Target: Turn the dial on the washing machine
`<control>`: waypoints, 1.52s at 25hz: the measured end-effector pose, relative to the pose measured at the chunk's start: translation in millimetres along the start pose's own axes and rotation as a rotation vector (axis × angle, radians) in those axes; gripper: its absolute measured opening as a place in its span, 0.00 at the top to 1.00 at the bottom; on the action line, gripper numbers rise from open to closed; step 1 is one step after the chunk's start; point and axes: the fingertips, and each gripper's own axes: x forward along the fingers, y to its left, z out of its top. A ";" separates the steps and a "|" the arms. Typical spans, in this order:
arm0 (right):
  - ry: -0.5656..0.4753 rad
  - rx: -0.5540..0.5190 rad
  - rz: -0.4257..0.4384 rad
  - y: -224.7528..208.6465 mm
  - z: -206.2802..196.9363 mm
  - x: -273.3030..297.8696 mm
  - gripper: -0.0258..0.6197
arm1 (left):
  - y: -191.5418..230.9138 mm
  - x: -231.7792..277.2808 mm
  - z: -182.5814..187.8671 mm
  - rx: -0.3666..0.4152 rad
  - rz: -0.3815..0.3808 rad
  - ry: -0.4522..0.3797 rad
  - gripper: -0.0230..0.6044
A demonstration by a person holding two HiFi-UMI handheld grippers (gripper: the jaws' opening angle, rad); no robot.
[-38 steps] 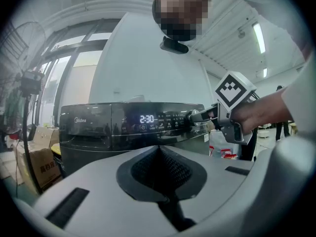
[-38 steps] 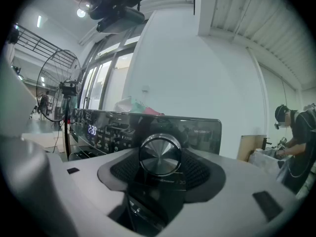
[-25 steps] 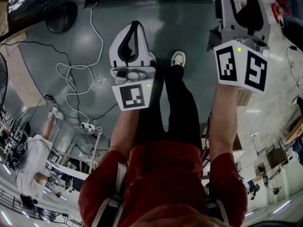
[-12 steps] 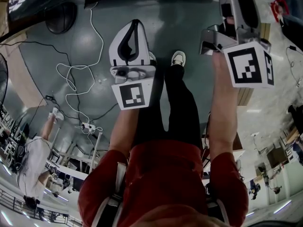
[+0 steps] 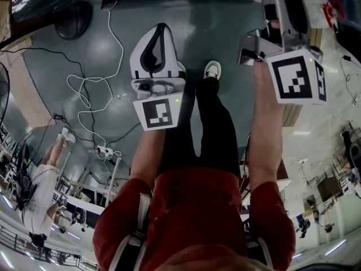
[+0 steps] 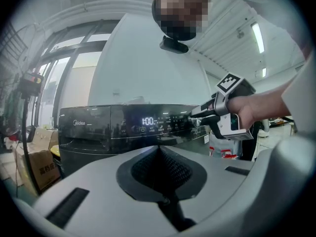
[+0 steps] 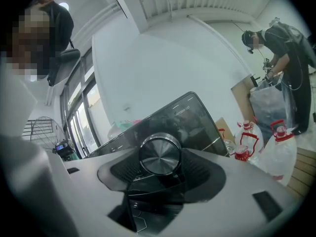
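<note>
On the washing machine (image 7: 190, 113) front panel, the right gripper (image 7: 159, 158) has its jaws clamped around the metal dial (image 7: 159, 151), so I'd say we're at the turning step. Next up is a steady wrist twist without slipping. The left gripper (image 6: 159, 149) hangs back, jaws together, empty.

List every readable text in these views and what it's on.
"Midea": left end of the washing machine's control panel.
"1:00": lit display on that panel.
Icon labels right of the display: too small to read.
Pale print on the panel's upper edge, right gripper view: too blurred to read.
</note>
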 end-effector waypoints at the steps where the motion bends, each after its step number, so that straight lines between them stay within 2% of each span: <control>1: 0.000 0.002 0.001 0.1 -0.3 0.1 0.54 | 0.2 -0.1 -0.2 -0.001 0.001 -0.001 0.94; 7: -0.009 0.037 0.011 0.9 -0.9 0.8 0.54 | 1.2 -0.6 -0.5 -0.003 0.001 0.001 0.94; 14: -0.016 0.147 0.031 -2.6 -0.3 0.6 0.54 | 1.6 0.2 0.6 0.002 0.004 0.005 0.94; 16: -0.013 0.211 0.042 -5.0 -0.2 0.4 0.54 | 0.5 0.6 2.7 0.003 0.003 0.001 0.94; 19: -0.026 0.396 0.054 -10.3 -2.4 -0.6 0.54 | 0.6 0.8 6.0 0.006 -0.002 -0.003 0.94; 21: -0.036 0.456 0.057 -10.1 -3.4 -0.8 0.54 | 2.6 0.2 7.1 0.007 -0.001 -0.001 0.94; 33: -0.041 0.449 0.056 -8.3 -3.7 -0.4 0.53 | 4.6 -4.4 11.2 0.010 0.009 -0.008 0.94; 38: -0.038 0.438 0.026 -8.9 -10.6 -8.2 0.50 | 7.0 -12.0 12.5 -0.003 0.015 -0.001 0.94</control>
